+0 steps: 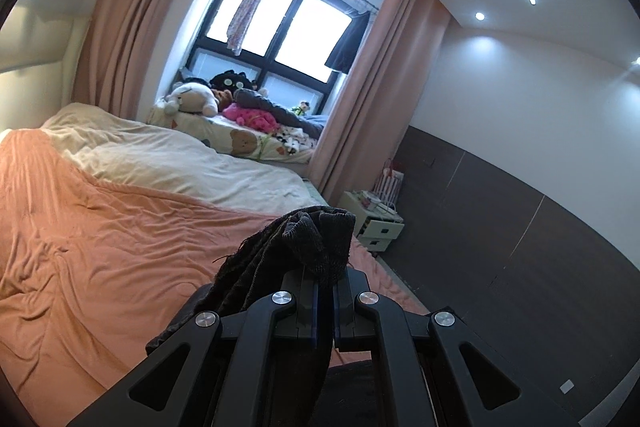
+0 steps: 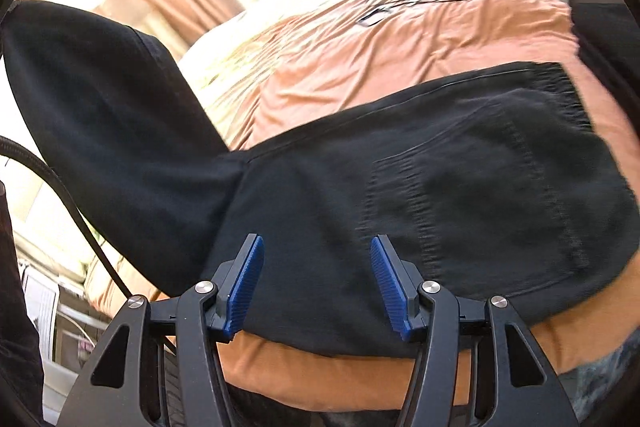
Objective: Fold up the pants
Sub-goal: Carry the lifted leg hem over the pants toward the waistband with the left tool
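Left tongs point(image 1: 325, 301) clenched on a bunched end of the black pants point(image 2: 420, 195), lifted off the bed point(image 2: 360, 43). Right tongs point(image 2: 317, 287) released, nothing between them; the seat panel (back pocket showing) lies straight ahead at twelve o'clock, its length running nine to three.

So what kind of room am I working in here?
A bedroom in a home, by the look of it: a wide bed with an orange cover, pink curtains framing the window, and stuffed toys piled on the window ledge. The black pants lie on the bed.
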Demonstrator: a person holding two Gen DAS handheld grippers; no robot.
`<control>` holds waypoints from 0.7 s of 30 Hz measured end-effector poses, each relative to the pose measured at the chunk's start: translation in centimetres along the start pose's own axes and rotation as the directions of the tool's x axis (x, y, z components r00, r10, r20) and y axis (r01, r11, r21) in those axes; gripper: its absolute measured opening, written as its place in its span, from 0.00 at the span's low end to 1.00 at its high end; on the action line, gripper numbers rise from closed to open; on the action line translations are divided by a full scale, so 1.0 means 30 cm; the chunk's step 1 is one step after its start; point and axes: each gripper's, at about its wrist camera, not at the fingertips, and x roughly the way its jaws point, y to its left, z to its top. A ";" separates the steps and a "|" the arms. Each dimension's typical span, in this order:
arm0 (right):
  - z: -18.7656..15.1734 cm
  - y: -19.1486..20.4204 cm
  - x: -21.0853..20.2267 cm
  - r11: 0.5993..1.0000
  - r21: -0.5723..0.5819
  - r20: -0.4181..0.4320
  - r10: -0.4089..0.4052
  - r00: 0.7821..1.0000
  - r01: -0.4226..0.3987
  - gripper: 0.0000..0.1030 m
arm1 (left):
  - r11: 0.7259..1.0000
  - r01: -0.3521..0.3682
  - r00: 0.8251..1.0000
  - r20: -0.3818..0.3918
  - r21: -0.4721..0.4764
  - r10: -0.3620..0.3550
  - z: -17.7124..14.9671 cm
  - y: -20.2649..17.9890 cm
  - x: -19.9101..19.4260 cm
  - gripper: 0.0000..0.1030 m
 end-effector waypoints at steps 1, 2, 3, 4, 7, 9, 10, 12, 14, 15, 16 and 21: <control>-0.003 -0.018 -0.026 1.000 0.008 0.009 -0.005 1.000 0.005 0.52 | 1.000 0.010 1.000 -0.006 -0.002 -0.010 -0.003 -0.016 0.018 0.05; -0.005 -0.026 -0.045 1.000 0.012 0.018 -0.010 1.000 0.010 0.53 | 1.000 0.018 1.000 -0.012 -0.001 -0.018 -0.004 -0.030 0.031 0.05; -0.009 -0.042 -0.068 1.000 0.019 0.028 -0.018 0.999 0.017 0.53 | 1.000 0.026 1.000 -0.018 0.001 -0.026 -0.006 -0.047 0.047 0.05; -0.008 -0.058 -0.086 0.999 0.026 0.036 -0.022 0.999 0.021 0.53 | 0.999 0.031 0.999 -0.025 0.005 -0.031 -0.009 -0.066 0.063 0.05; -0.019 -0.114 -0.155 0.998 0.059 0.067 -0.037 0.997 0.033 0.53 | 0.999 0.052 0.998 -0.046 0.010 -0.051 -0.020 -0.113 0.112 0.05; -0.029 -0.145 -0.188 0.996 0.086 0.082 -0.045 0.996 0.038 0.53 | 0.998 0.059 0.996 -0.065 0.013 -0.058 -0.030 -0.147 0.154 0.05; -0.036 -0.157 -0.208 0.995 0.095 0.089 -0.048 0.995 0.039 0.53 | 0.998 0.063 0.995 -0.073 0.013 -0.062 -0.032 -0.160 0.172 0.05; -0.046 -0.182 -0.246 0.993 0.113 0.107 -0.055 0.993 0.043 0.53 | 0.998 0.067 0.994 -0.089 0.019 -0.065 -0.041 -0.188 0.213 0.05; -0.055 -0.209 -0.288 0.991 0.128 0.124 -0.058 0.991 0.042 0.53 | 0.997 0.073 0.992 -0.106 0.026 -0.070 -0.056 -0.222 0.256 0.05; -0.060 -0.225 -0.305 0.990 0.137 0.133 -0.061 0.989 0.042 0.53 | 0.997 0.077 0.991 -0.114 0.027 -0.074 -0.062 -0.234 0.277 0.05; -0.061 -0.241 -0.321 0.989 0.144 0.139 -0.062 0.988 0.042 0.53 | 0.996 0.084 0.989 -0.125 0.027 -0.080 -0.073 -0.251 0.302 0.05; -0.089 -0.312 -0.386 0.982 0.179 0.165 -0.082 0.983 0.052 0.53 | 0.993 0.120 0.978 -0.173 0.021 -0.114 -0.151 -0.323 0.416 0.05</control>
